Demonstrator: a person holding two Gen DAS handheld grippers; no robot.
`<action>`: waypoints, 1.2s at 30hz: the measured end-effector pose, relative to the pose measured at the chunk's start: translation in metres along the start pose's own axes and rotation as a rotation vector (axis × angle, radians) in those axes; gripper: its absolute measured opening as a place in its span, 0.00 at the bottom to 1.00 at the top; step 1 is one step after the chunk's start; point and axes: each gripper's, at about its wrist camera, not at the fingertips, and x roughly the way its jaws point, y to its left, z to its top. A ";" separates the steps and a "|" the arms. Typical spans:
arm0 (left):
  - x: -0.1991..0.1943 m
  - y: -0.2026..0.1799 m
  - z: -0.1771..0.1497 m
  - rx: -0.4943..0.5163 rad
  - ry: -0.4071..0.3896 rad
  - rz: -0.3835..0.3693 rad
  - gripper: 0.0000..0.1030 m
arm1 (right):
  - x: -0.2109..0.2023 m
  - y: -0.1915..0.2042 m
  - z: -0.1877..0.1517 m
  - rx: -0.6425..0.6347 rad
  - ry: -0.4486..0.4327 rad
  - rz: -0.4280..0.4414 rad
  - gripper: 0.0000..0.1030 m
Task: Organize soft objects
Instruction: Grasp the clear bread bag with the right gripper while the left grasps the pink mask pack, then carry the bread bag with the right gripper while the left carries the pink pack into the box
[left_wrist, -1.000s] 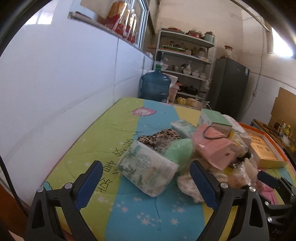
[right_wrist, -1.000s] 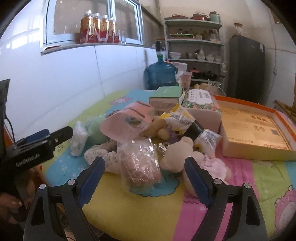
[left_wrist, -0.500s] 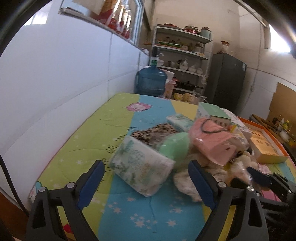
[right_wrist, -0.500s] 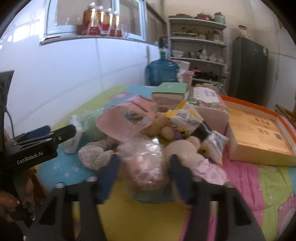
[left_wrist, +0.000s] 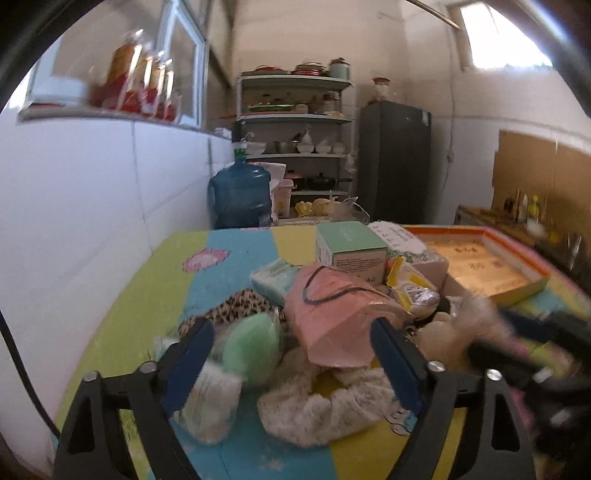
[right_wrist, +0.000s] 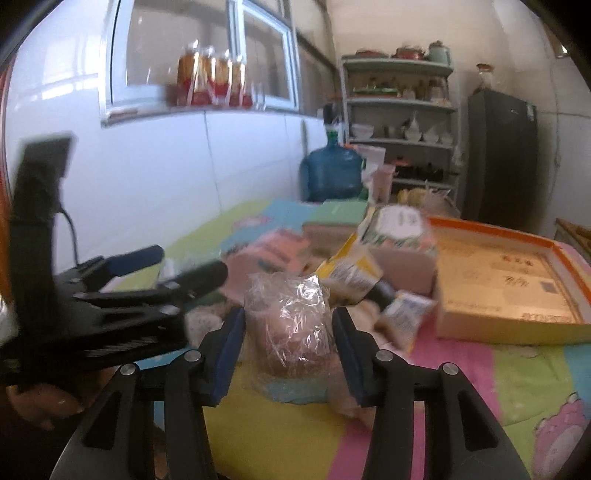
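**A:** Where is the crinkly clear plastic bag with the brownish soft lump inside?

**B:** At the near edge of the pile on the table with the striped pastel cover, sitting between the blue pads of the right tongs. The jaws are closing on it, and the pads look to be pressing its sides.

**A:** How will it handle?

**B:** Light and squashy, I judge, with a slick film that may slide. Best to take it across the middle of the bulge, not by the loose top.

**A:** And the left tongs?

**B:** Wide apart and only starting to close, holding nothing. The mint-green rounded soft thing and the pink paper bag with a dark cord handle lie in the gap. The bag would crumple, so grip its folded body.
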 end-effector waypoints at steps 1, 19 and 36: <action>0.003 -0.001 0.000 0.010 0.005 -0.004 0.80 | -0.004 -0.002 0.002 0.001 -0.009 -0.010 0.49; 0.011 -0.011 0.004 0.014 -0.013 -0.011 0.08 | -0.016 -0.025 0.008 0.045 -0.047 -0.015 0.49; -0.031 -0.050 0.051 0.003 -0.156 -0.121 0.08 | -0.041 -0.068 0.018 0.089 -0.116 -0.091 0.49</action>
